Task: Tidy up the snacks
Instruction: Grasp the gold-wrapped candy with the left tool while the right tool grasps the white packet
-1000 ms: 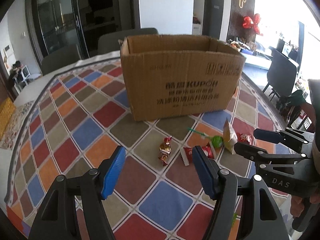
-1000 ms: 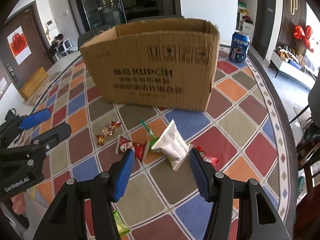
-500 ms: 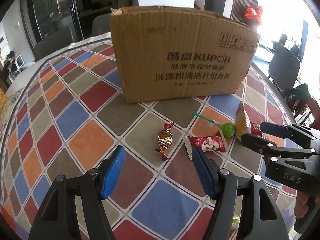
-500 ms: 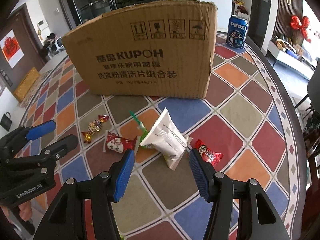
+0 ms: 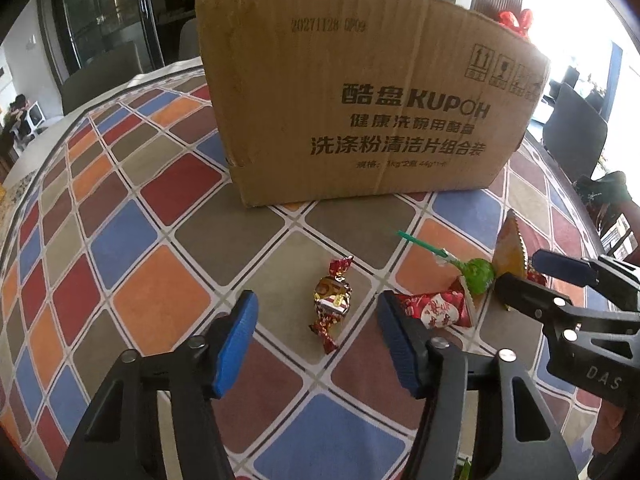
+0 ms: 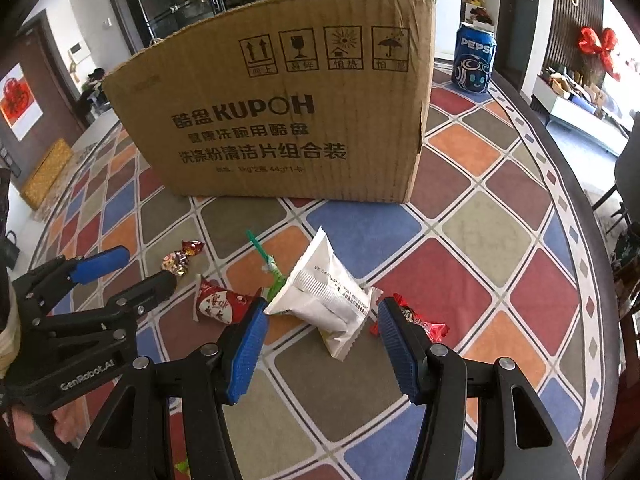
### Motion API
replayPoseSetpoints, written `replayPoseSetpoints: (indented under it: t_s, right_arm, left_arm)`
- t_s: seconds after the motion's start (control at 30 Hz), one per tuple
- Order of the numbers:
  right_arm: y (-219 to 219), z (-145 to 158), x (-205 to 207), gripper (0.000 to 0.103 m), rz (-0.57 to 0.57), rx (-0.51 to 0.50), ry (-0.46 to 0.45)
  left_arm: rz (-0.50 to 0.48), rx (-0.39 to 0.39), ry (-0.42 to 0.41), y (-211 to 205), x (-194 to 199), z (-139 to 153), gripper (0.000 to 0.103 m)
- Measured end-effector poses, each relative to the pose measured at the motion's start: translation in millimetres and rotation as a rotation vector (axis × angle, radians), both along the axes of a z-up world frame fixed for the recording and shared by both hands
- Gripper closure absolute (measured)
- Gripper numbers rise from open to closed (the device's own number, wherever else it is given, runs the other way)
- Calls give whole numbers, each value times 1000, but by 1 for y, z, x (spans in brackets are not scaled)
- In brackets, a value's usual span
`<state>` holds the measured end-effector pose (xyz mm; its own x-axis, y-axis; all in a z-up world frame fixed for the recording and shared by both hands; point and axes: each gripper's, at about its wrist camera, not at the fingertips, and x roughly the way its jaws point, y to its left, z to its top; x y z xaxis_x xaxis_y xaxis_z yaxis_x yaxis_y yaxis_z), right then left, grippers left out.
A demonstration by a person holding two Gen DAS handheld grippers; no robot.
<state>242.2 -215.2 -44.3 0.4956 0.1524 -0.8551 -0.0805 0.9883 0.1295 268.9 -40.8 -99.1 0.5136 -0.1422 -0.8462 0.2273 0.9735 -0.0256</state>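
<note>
Right wrist, white pkt (image 6: 326, 296) btwn open claw (image 6: 318, 346)

We see a matt, corrugated cardboard box (image 6: 280, 120) on a smooth, faintly glossy checked tablecloth (image 6: 472, 240). The twist candy (image 5: 331, 300) has shiny foil; the white snack packet (image 6: 324, 292) looks like satin plastic film. Gripper pads (image 6: 244, 352) are ribbed blue rubber or plastic.

This is a home, an open living and dining room. A round table (image 6: 516, 184) under a checkered cloth has dark dining chairs (image 5: 576, 136) around it. Glass-fronted cabinets (image 5: 104, 32) line the far wall, a red bow (image 6: 596, 46) hangs on a dark slatted panel, and a red paper decoration (image 6: 18, 98) marks a door.
</note>
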Motion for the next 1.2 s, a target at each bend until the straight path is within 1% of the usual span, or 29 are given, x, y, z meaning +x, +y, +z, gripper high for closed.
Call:
replayPoseSetpoints:
  t_s: [0.2, 0.23, 0.27, 0.3, 0.43, 0.5, 0.53, 0.63, 0.77, 0.93, 1.2]
  right_arm:
    - [-4, -5, 0, 46, -16, 25, 9]
    - [-5, -6, 0, 49, -18, 28, 9]
    - [-6, -7, 0, 53, -21, 31, 9]
    - [-7, -7, 0, 55, -23, 34, 12]
    - [-11, -12, 1, 65, -39, 38, 25]
    - [-12, -13, 0, 67, -43, 32, 22]
    - [-12, -13, 0, 70, -43, 31, 18]
    - [-13, -12, -1, 75, -48, 18, 10]
    - [-13, -11, -3, 78, -51, 8, -2]
    - [-15, -6, -7, 78, -50, 13, -23]
    - [-19, 7, -13, 79, -50, 37, -69]
  left_arm:
    - [-10, -7, 18, -4, 6, -8, 53]
    - [-11, -7, 20, -5, 7, -9, 54]
    - [-9, -8, 26, -6, 8, -11, 56]
    - [-7, -10, 31, -6, 9, -12, 57]
    - [0, -23, 55, -5, 12, -17, 71]
    - [-7, -20, 57, -7, 12, -18, 77]
    - [-8, -18, 57, -7, 11, -18, 81]
    - [-6, -18, 55, -7, 10, -18, 82]
    - [-4, -18, 37, -8, 6, -11, 82]
    - [0, -42, 13, -8, -1, 4, 82]
    - [-19, -70, -43, -13, -15, 30, 82]
